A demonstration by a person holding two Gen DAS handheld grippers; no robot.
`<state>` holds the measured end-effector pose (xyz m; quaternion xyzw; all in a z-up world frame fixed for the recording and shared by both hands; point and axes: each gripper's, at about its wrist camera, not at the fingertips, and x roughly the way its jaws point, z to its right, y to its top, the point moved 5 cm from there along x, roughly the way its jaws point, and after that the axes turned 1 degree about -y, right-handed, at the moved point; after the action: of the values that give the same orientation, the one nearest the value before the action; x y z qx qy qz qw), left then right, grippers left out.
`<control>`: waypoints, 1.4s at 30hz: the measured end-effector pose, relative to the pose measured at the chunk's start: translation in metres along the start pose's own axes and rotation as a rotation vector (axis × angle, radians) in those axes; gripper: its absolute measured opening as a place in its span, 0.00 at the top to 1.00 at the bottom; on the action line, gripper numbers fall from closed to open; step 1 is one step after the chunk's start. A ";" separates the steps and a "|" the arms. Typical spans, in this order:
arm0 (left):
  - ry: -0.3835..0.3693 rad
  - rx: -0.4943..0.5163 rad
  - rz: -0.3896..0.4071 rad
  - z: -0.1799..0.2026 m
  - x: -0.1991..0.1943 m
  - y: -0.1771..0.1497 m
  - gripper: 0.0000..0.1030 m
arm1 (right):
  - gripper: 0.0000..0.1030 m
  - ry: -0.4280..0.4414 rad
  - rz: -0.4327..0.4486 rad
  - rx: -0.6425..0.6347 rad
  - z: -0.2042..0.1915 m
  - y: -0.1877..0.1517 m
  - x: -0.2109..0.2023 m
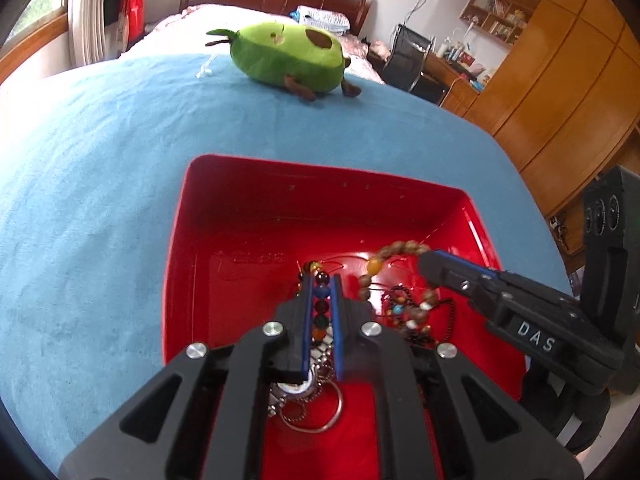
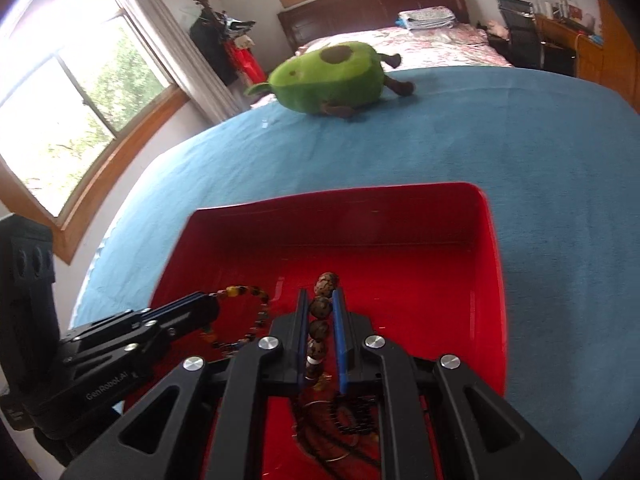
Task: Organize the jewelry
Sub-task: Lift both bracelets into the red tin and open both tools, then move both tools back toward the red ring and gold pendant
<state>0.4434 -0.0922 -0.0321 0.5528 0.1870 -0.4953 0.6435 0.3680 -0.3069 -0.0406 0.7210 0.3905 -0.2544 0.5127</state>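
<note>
A red tray (image 1: 188, 240) (image 2: 492, 260) lies on a blue blanket and holds a tangle of jewelry (image 1: 412, 312) (image 2: 340, 420). My left gripper (image 1: 322, 278) (image 2: 212, 304) hangs over the tray's near left part, shut on a multicoloured bead bracelet (image 1: 320, 308) (image 2: 248, 292). My right gripper (image 2: 320, 293) (image 1: 430, 262) is beside it over the near right part, shut on a brown wooden bead bracelet (image 2: 322, 308) (image 1: 400, 248). Both bracelets loop out past the fingertips above the tray floor. Silver rings and a chain (image 1: 308, 400) lie under the left fingers.
A green avocado plush toy (image 1: 288, 56) (image 2: 332, 76) lies on the blue blanket (image 1: 100, 160) beyond the tray. The far half of the tray floor is bare. A bed with a dark headboard, a window, a desk and wooden wardrobes stand behind.
</note>
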 end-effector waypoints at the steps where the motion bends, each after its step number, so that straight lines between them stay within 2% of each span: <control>1: 0.003 -0.001 -0.002 -0.001 0.002 0.000 0.93 | 0.85 -0.003 -0.007 0.004 0.002 0.000 0.000; 4: -0.003 -0.005 -0.011 -0.003 0.002 -0.003 0.91 | 0.84 -0.022 0.005 0.006 0.007 0.000 -0.002; 5: -0.001 -0.003 -0.007 -0.003 0.001 -0.003 0.86 | 0.84 -0.025 0.007 0.004 0.007 0.000 -0.002; 6: 0.005 -0.004 -0.002 -0.003 0.000 -0.003 0.77 | 0.84 -0.026 0.007 0.003 0.007 0.000 -0.002; 7: 0.008 -0.004 0.003 -0.003 0.000 -0.002 0.73 | 0.84 -0.030 0.009 0.001 0.006 -0.001 -0.003; 11: 0.009 -0.010 0.024 -0.002 -0.011 -0.002 0.69 | 0.84 -0.059 0.028 -0.014 0.004 -0.001 -0.010; 12: 0.024 -0.008 0.039 -0.002 -0.015 -0.002 0.65 | 0.82 -0.066 0.033 -0.018 0.003 0.000 -0.012; 13: 0.038 -0.005 0.052 -0.002 -0.018 -0.001 0.61 | 0.75 -0.075 0.042 -0.024 0.002 -0.001 -0.015; 15: 0.064 0.005 0.080 -0.001 -0.025 -0.001 0.46 | 0.65 -0.110 0.070 -0.035 0.000 -0.001 -0.022; 17: 0.084 0.013 0.107 0.001 -0.034 -0.001 0.41 | 0.63 -0.150 0.090 -0.049 0.000 -0.002 -0.030; 18: 0.093 0.013 0.119 0.001 -0.038 -0.001 0.35 | 0.58 -0.167 0.099 -0.050 0.001 -0.003 -0.034; 20: 0.112 0.013 0.152 0.002 -0.049 -0.002 0.29 | 0.44 -0.196 0.130 -0.047 0.002 -0.004 -0.044; 21: 0.116 0.013 0.163 0.002 -0.055 -0.003 0.27 | 0.33 -0.209 0.150 -0.048 0.002 -0.005 -0.050; 24: 0.122 0.016 0.200 0.007 -0.076 -0.008 0.15 | 0.24 -0.220 0.185 -0.061 0.002 -0.008 -0.066; 25: 0.128 0.019 0.216 0.009 -0.083 -0.009 0.14 | 0.19 -0.219 0.195 -0.066 0.001 -0.010 -0.072; 28: 0.151 0.041 0.255 0.017 -0.105 -0.019 0.13 | 0.15 -0.221 0.224 -0.072 0.001 -0.019 -0.092; 33: 0.144 0.056 0.281 0.031 -0.137 -0.042 0.11 | 0.04 -0.210 0.243 -0.081 -0.001 -0.040 -0.120; 42: 0.149 0.100 0.325 0.055 -0.188 -0.095 0.06 | 0.04 -0.158 0.230 -0.095 -0.008 -0.082 -0.154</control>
<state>0.2637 -0.0510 0.0832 0.6423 0.1174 -0.3514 0.6709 0.2134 -0.3320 0.0362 0.7135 0.2751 -0.2312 0.6014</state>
